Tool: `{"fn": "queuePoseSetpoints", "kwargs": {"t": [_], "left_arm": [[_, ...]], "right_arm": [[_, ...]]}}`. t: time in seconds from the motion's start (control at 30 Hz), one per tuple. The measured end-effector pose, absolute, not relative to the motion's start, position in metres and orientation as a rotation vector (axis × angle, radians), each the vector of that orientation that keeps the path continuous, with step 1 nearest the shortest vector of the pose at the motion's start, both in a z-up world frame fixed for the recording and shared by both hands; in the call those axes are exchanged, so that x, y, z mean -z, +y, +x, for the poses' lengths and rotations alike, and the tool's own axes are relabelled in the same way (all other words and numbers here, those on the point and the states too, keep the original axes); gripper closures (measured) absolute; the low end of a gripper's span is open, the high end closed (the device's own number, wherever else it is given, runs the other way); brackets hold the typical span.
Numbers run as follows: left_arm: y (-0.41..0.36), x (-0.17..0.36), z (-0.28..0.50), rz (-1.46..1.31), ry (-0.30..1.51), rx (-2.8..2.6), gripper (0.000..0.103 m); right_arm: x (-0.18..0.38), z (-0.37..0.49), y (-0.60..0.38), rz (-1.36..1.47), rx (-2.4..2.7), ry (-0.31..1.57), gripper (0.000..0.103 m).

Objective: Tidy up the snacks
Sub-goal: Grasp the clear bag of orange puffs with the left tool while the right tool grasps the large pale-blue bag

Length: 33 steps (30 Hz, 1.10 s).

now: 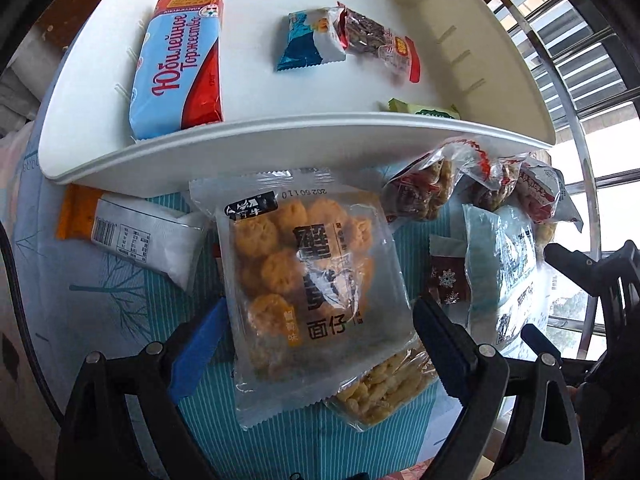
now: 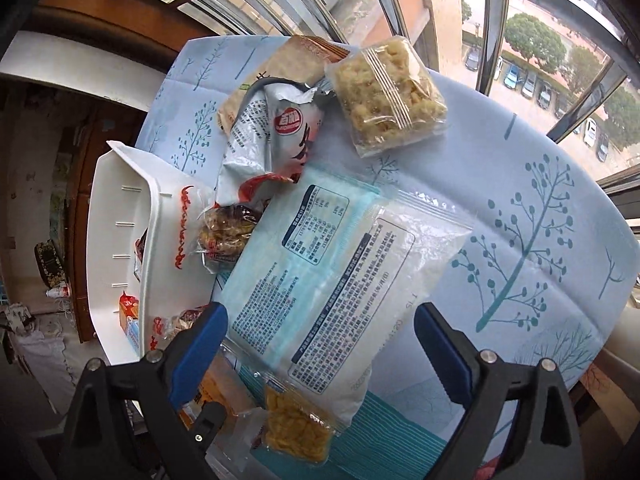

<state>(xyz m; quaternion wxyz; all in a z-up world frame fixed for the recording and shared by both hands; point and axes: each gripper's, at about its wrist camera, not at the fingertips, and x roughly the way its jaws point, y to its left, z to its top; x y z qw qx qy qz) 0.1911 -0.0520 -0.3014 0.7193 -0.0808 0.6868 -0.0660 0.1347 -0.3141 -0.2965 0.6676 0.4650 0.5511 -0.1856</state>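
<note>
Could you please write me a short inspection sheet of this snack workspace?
Surface: table under a tree-print cloth.
Job's things: white tray holding a blue biscuit pack and small packets; clear snack bag and pale blue pouch lie loose on the cloth.
Clutter: more packets heaped beside the tray.
Grippers: left tongs open astride the clear bag; right tongs open over the pouch.
Cables: nothing seen.
Surroundings: barred window.

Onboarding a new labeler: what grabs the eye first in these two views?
In the left wrist view, the clear bag of orange puffs lies on the tablecloth between the open left tongs, just before the white tray holding a blue-and-red biscuit pack. In the right wrist view, a large pale-blue packet sits between the open right tongs.
</note>
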Motion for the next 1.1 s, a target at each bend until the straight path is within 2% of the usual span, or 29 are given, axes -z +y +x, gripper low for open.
{"fn": "queuePoseSetpoints", "kwargs": {"t": [0.2, 0.83, 1.1], "left_arm": [[-0.055, 0.312, 0.195, -0.216, 1.542, 0.124, 0.010], [-0.055, 0.336, 0.201, -0.316, 1.547, -0.025, 0.010], [-0.051, 0.342, 0.208, -0.336, 1.550, -0.049, 0.010]], "right_arm": [[0.314, 0.153, -0.322, 1.137, 0.426, 1.342, 0.000], [0.349, 0.205, -0.337, 1.262, 0.576, 1.579, 0.000], [0.356, 0.229, -0.340, 1.226, 0.667, 1.643, 0.000]]}}
